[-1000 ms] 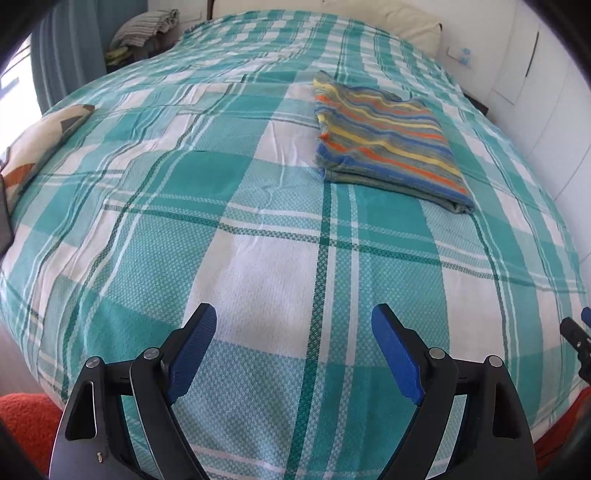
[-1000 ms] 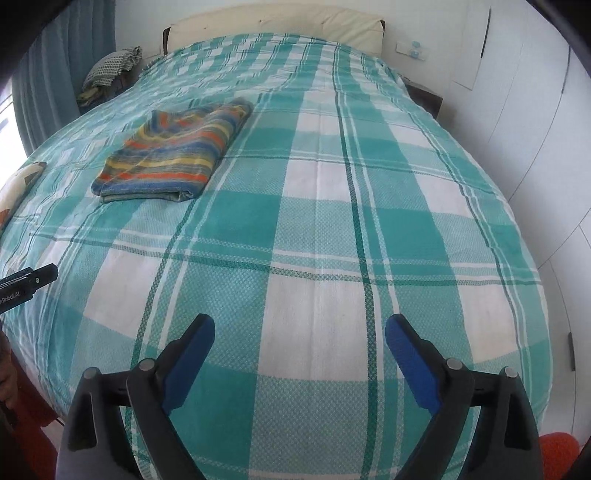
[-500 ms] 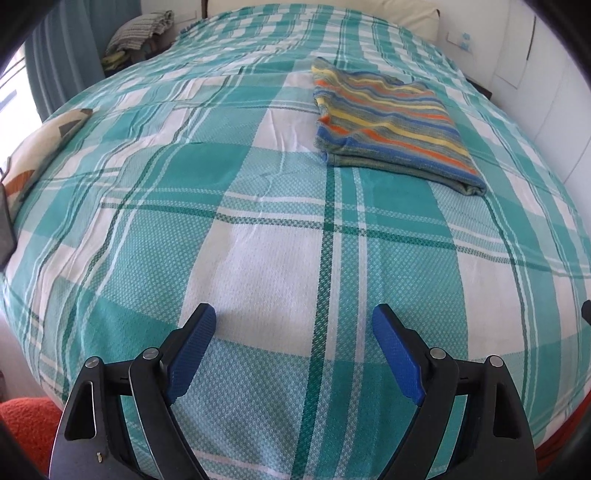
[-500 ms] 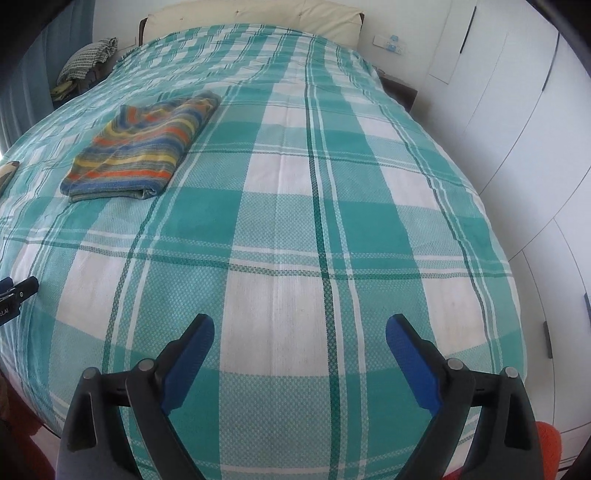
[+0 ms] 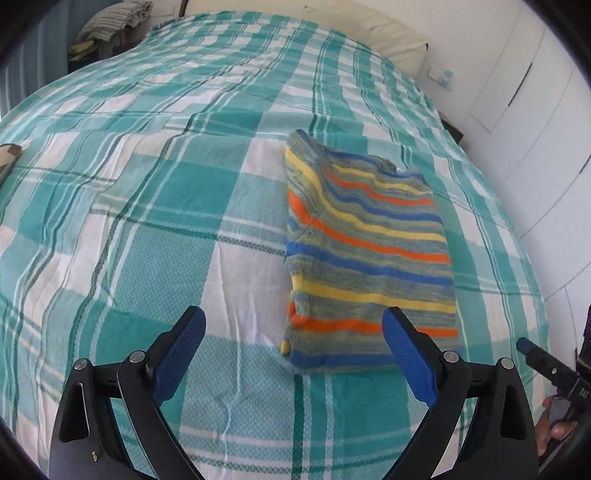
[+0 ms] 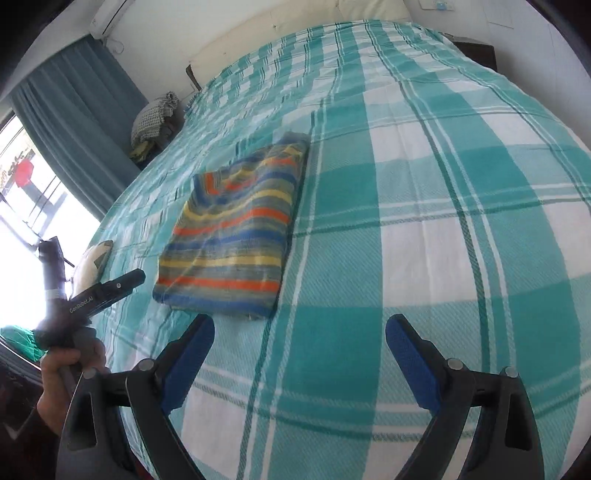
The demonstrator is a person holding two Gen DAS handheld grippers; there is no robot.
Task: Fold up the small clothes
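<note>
A folded striped knit garment (image 5: 365, 254) in blue, orange, yellow and grey lies flat on the teal plaid bedspread (image 5: 147, 206). My left gripper (image 5: 293, 349) hovers just before the garment's near edge, its jaws opening wide, with only that near-left corner showing between the fingers and no pad touching it. In the right wrist view the same garment (image 6: 232, 240) lies ahead and to the left. My right gripper (image 6: 299, 352) stands open over bare bedspread (image 6: 424, 221), to the right of the garment's near corner. A hand holds the left gripper's body (image 6: 99, 293) at the left of that view.
A cream pillow (image 5: 373, 33) lies at the bed's head. A heap of folded cloth (image 6: 153, 118) sits on a stand beside the bed, by teal curtains (image 6: 74, 110) and a bright window. White wardrobe doors (image 5: 535, 110) run along the right. A patterned cushion (image 6: 92, 262) rests at the bed's left edge.
Both grippers moved forward toward the striped garment, which now looms much closer. The right view swung left, bringing the window and the other hand into sight. The left jaws spread slightly wider.
</note>
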